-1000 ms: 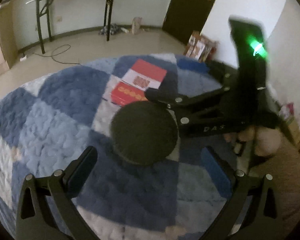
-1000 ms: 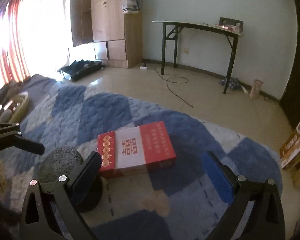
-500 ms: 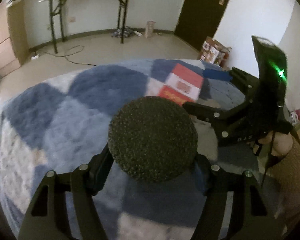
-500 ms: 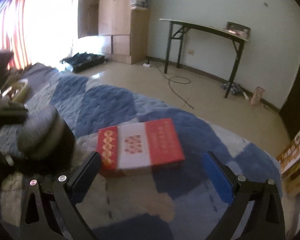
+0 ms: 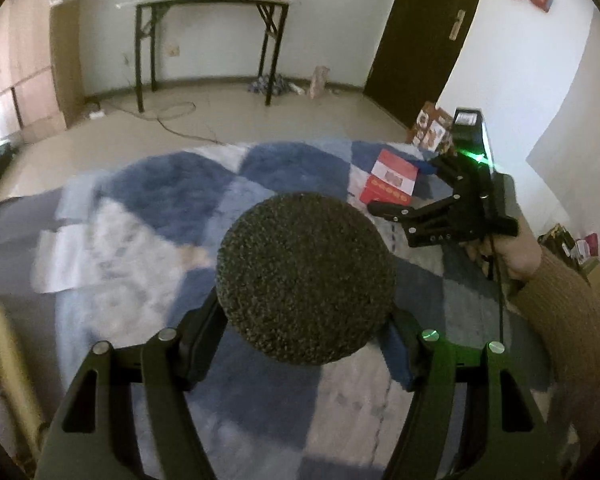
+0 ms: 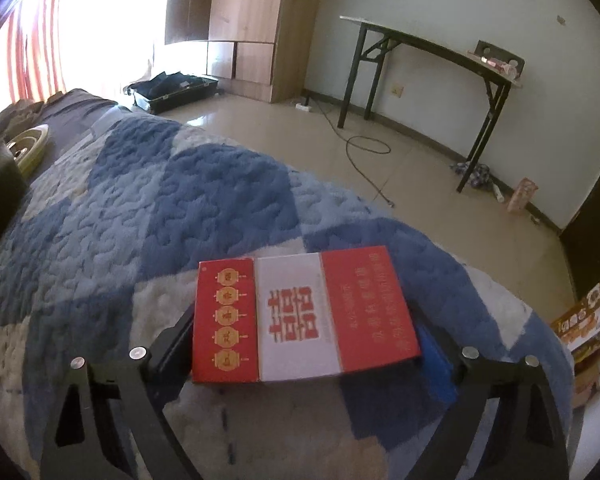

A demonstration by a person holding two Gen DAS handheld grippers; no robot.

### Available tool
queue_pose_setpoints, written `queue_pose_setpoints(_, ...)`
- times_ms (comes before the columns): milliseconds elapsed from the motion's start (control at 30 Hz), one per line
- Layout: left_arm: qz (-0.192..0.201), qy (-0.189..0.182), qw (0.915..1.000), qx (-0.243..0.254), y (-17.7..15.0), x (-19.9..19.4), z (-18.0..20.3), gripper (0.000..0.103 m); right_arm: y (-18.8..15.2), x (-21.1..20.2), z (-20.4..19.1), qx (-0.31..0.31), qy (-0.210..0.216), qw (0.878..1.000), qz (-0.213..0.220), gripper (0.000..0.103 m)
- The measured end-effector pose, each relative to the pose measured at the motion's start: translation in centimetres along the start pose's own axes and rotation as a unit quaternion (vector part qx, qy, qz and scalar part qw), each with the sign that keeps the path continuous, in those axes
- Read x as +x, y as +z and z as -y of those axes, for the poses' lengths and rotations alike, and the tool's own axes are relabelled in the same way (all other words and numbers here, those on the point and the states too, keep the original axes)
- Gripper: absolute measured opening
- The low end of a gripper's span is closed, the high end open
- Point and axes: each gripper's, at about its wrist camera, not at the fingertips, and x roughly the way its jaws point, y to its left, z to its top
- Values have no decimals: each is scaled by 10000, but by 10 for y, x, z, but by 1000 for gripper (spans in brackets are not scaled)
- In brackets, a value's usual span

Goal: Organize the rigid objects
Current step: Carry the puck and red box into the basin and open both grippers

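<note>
My left gripper (image 5: 306, 336) is shut on a round black speckled container (image 5: 305, 278) and holds it above the blue patchwork blanket (image 5: 160, 216). A flat red and white box (image 6: 300, 314) lies on the blanket (image 6: 140, 208); it also shows in the left wrist view (image 5: 392, 178). My right gripper (image 6: 304, 344) has its fingers on both sides of the box, close against its edges. The right gripper also shows in the left wrist view (image 5: 428, 196), held by a hand at the right.
A yellowish round basket (image 6: 28, 146) sits at the blanket's far left, its rim also in the left wrist view (image 5: 0, 360). A black folding table (image 6: 428, 56), a wooden wardrobe (image 6: 240, 28), a floor cable and cartons (image 6: 588, 324) stand beyond the bed.
My left gripper closed on the black container and lifted it off the blanket. My right gripper moved forward until its fingers came around the red box.
</note>
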Motion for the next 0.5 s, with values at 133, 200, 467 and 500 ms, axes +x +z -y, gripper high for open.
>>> queue_pose_setpoints(133, 344, 404, 9982, -277, -29, -68, -28, 70, 1, -17, -23, -249, -34, 9992, 306, 93)
queue_pose_setpoints(200, 397, 593, 9961, -509, -43, -97, -43, 70, 9, -34, -44, -243, 322, 9976, 570, 93)
queue_pose_setpoints(467, 854, 1775, 9773, -777, -79, -201, -70, 70, 59, -74, -191, -1186, 1970, 9650, 1262, 93)
queue_pose_setpoints(500, 897, 1850, 9742, -930, -84, -208, -81, 70, 65, -75, -210, -1310, 2174, 9585, 1299, 93)
